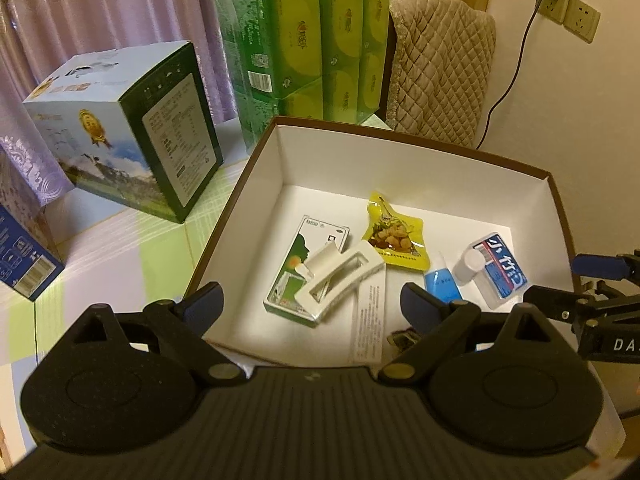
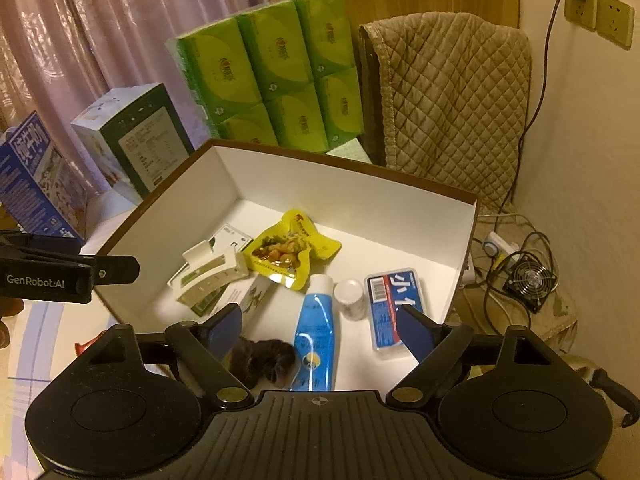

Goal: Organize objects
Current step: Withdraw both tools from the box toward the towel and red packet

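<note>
A: Where are the things sitting right now?

B: They are all lying inside the open box (image 1: 256,168) — white inside, brown along the rim. A white hair clip (image 1: 340,276) is resting on top of a green and white carton (image 1: 296,268), and a yellow snack pouch (image 1: 394,236) is lying just beside them, toward the back.

A: And on the right side of the box?

B: A blue tube (image 2: 314,336) is lying lengthwise, with a small white bottle (image 2: 350,300) standing next to it and a blue-labelled clear case (image 2: 390,308) just beyond. A dark fuzzy hair tie (image 2: 264,360) is sitting near the front wall, left of the tube. A printed leaflet (image 1: 368,320) is lying flat beside the carton.

A: What are the grippers doing?

B: The left gripper (image 1: 316,300) is hovering over the front of the box with its fingers spread wide and nothing between them. The right gripper (image 2: 320,328) is doing the same — fingers apart, holding nothing, hanging above the tube and hair tie.

A: Anything behind the box?

B: Green tissue packs (image 2: 272,72) are stacked there, and a quilted cover (image 2: 452,96) is draping over something beside them.
</note>
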Motion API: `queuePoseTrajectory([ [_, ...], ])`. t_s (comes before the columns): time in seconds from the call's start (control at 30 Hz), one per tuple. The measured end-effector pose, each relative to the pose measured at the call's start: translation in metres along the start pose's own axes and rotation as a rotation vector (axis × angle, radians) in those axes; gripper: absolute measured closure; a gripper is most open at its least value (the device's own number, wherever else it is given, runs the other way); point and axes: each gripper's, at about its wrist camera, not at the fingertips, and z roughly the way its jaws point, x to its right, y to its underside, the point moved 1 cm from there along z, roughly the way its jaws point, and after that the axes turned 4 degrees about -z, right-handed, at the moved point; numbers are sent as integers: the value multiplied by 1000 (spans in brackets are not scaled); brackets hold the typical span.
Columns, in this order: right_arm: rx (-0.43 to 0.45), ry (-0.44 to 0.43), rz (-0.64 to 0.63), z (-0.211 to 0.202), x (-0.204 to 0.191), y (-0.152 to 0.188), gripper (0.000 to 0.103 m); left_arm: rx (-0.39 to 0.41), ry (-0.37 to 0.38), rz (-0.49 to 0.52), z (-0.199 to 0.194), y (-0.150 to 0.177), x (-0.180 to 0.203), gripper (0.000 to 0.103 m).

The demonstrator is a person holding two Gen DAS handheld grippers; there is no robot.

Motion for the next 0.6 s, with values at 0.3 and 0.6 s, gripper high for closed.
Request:
queuePoseTrajectory([
  [0.3, 8, -14, -12, -28, -12, 17, 21, 13, 10, -34, -32, 26, -4, 9],
  [0.6, 9, -40, -41, -48, -33, 34, 21, 12, 13, -64, -60, 57, -9, 9],
])
